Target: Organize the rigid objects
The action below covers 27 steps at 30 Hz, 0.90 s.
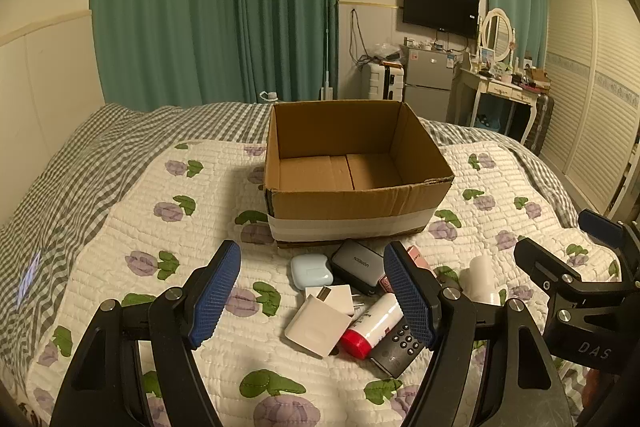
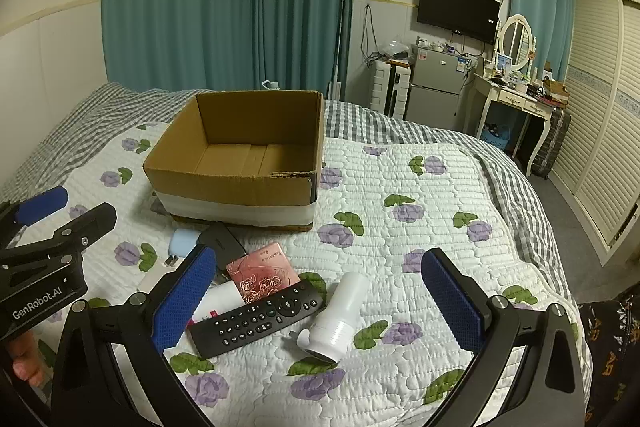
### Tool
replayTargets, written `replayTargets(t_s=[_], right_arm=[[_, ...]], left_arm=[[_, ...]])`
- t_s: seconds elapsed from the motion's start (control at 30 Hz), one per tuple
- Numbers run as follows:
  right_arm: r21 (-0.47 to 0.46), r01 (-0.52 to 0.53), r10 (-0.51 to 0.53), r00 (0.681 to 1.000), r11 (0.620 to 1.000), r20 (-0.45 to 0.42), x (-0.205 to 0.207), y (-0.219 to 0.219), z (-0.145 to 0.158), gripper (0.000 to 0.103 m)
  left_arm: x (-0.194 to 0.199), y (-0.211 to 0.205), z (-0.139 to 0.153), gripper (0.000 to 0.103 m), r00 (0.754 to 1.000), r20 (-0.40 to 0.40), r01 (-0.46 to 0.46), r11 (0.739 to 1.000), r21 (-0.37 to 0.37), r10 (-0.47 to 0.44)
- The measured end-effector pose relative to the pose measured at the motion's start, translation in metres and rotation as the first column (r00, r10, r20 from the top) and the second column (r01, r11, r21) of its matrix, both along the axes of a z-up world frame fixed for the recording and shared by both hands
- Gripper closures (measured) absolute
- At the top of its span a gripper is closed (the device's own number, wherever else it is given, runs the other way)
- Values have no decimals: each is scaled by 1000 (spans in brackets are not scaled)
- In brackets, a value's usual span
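An open, empty cardboard box (image 1: 352, 187) (image 2: 240, 183) stands on the quilted bed. In front of it lies a pile: a light blue case (image 1: 311, 270) (image 2: 182, 242), a dark grey charger (image 1: 358, 265) (image 2: 222, 241), a white plug adapter (image 1: 320, 327), a white tube with a red cap (image 1: 374, 325), a black remote (image 1: 398, 347) (image 2: 258, 319), a pink card box (image 2: 264, 275) and a white bottle (image 2: 340, 315). My left gripper (image 1: 316, 307) is open above the adapter and tube. My right gripper (image 2: 320, 307) is open above the remote and bottle.
The floral quilt (image 2: 400, 187) covers a grey checked bedspread (image 1: 80, 155). Green curtains (image 1: 216, 3) hang behind the bed. A small fridge (image 2: 434, 95), a dressing table (image 2: 512, 95) and a shuttered wardrobe (image 2: 600, 107) stand at the right.
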State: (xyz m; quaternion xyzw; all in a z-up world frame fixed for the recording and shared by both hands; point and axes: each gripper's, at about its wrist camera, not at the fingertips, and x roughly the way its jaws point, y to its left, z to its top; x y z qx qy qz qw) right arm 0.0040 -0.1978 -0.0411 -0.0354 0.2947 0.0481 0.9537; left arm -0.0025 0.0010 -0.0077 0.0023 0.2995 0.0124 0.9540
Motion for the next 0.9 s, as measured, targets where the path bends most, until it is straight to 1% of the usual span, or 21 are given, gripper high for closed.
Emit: replayTargets(t_s=[0.9], right_arm=[[-9,0,0,1000,1000,-20,3,1,-2,0]], left_arm=[[3,-1,-4,26,1000,-19,5,1000,17,-4]])
